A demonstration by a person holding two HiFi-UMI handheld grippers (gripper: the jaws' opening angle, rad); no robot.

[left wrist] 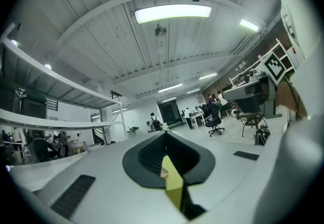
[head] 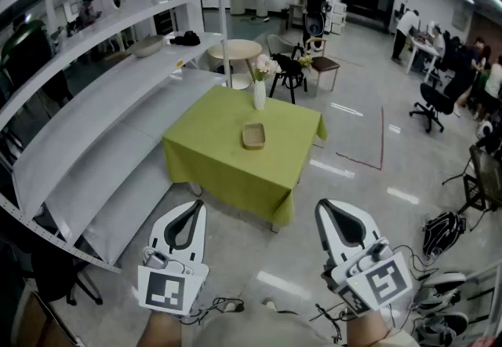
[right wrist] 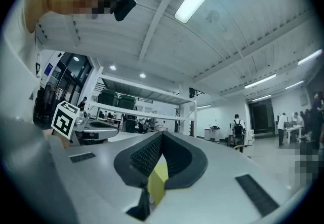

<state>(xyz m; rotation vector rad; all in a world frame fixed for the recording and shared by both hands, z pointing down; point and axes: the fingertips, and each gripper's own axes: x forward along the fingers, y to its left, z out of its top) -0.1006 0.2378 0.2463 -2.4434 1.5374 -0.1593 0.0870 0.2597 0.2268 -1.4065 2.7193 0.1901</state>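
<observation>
Wooden tray (head: 253, 135) lies mid-frame on the green worktop (head: 223, 161), just below a white vase (head: 260, 94). At the lower frame, left tool (head: 198, 206) and right tool (head: 322, 206) are each pressed together on nothing, well apart from it.

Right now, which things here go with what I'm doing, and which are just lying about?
Job in hand: left gripper, right gripper, both shut; green table, wooden tray, flower vase.
Lying about: shelves, round table, black chair, office chair.

Open-plan lab: metal shelving (head: 102, 114), office chairs (head: 430, 111), polished floor
</observation>
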